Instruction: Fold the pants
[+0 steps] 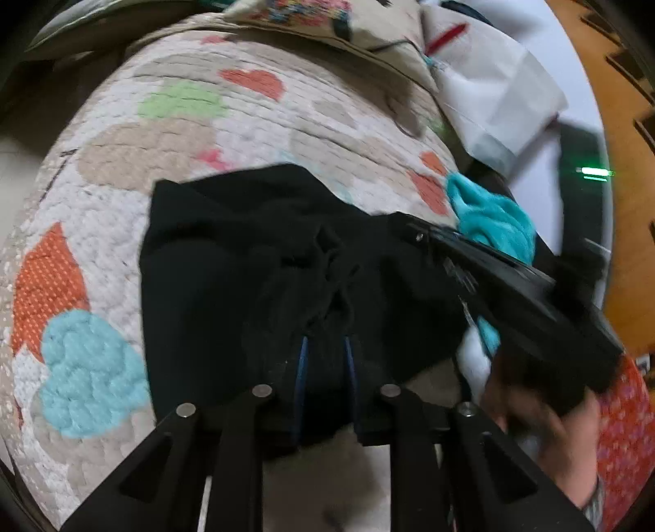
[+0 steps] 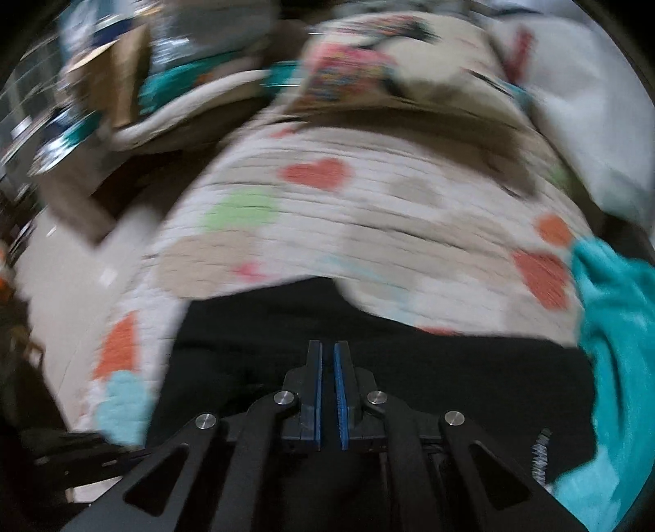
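Note:
Black pants point(image 1: 254, 262) lie bunched on a quilted bedspread with hearts point(image 1: 184, 122). My left gripper point(image 1: 325, 348) is shut on a thick fold of the pants near their front edge, with cloth filling the gap between the blue pads. The right gripper's black body point(image 1: 511, 282) reaches in from the right over the pants' right side. In the blurred right wrist view, my right gripper point(image 2: 327, 352) has its blue pads almost together with nothing visible between them, just above the pants point(image 2: 409, 368).
A teal cloth point(image 1: 491, 221) lies at the pants' right edge and shows in the right wrist view point(image 2: 614, 327). Pillows point(image 1: 327, 24) and white bedding point(image 1: 499, 94) lie at the bed's far end. The floor point(image 2: 61, 286) drops off on the left.

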The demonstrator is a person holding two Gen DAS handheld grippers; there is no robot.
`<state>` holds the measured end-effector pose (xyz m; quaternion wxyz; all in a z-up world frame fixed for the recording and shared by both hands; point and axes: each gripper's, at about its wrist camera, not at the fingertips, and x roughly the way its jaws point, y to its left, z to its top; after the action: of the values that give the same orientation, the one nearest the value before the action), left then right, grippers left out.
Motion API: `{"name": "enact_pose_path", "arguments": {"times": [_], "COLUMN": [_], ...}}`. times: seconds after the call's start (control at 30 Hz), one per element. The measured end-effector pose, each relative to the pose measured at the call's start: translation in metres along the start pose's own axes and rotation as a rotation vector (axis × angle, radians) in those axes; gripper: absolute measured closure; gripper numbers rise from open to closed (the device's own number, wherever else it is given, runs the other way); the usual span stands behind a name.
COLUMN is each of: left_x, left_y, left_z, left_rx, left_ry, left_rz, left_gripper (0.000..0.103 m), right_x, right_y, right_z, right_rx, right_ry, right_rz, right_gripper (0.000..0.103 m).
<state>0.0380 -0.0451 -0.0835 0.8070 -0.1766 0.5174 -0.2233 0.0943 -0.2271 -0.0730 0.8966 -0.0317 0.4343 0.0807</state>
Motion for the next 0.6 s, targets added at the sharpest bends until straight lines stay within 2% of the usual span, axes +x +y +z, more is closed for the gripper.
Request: {"name": "enact_pose_path", "arguments": {"times": [0.07,0.13,0.2,0.3,0.37,0.4,0.43,0.5,0.57,0.6], "left_x": [-0.006,-0.017,-0.025,-0.034,-0.038,-0.041,-0.042,-0.046,-0.046,-0.045], "left_y": [0.002,0.014,0.029,0.064,0.078,0.085,0.089,0.094,0.095,0.095], "left_z": [-0.005,-0.009,-0.009,-0.009,-0.009,-0.009,-0.009,-0.011,-0.012,-0.011], "left_rx": [0.016,-0.008,-0.061,-0.176,-0.222,-0.239,-0.245,-0.254,-0.255,-0.254], "left_ry": [0.004,-0.007,-0.026,-0.048,-0.069,-0.081,-0.085,-0.092,-0.100,-0.102], "left_rz": [-0.013,-0.026,-0.024,0.000,0.016,0.033,0.041,0.045,0.043,0.043], "left_gripper": [0.079,0.071,0.068,0.068,0.068,0.068,0.068,0.066,0.060,0.057], "right_x": [0.007,0.005,-0.007,-0.025,-0.023,-0.016,-0.010,0.008,0.027,0.032], "right_y": [-0.027,-0.041,-0.043,-0.020,0.000,0.013,0.023,0.042,0.045,0.039], "right_z": [-0.005,-0.006,-0.003,0.000,-0.004,-0.008,-0.012,-0.020,-0.030,-0.034], "right_rx": [0.053,0.100,0.133,0.149,0.169,0.167,0.157,0.109,0.078,0.092], "right_ry": [0.020,0.019,-0.025,-0.085,-0.062,-0.026,0.010,0.108,0.191,0.212], "right_rz": [-0.112,-0.131,-0.047,0.227,0.422,0.489,0.507,0.450,0.298,0.255], "right_gripper": [0.096,0.095,0.095,0.095,0.095,0.095,0.094,0.092,0.092,0.093]}}
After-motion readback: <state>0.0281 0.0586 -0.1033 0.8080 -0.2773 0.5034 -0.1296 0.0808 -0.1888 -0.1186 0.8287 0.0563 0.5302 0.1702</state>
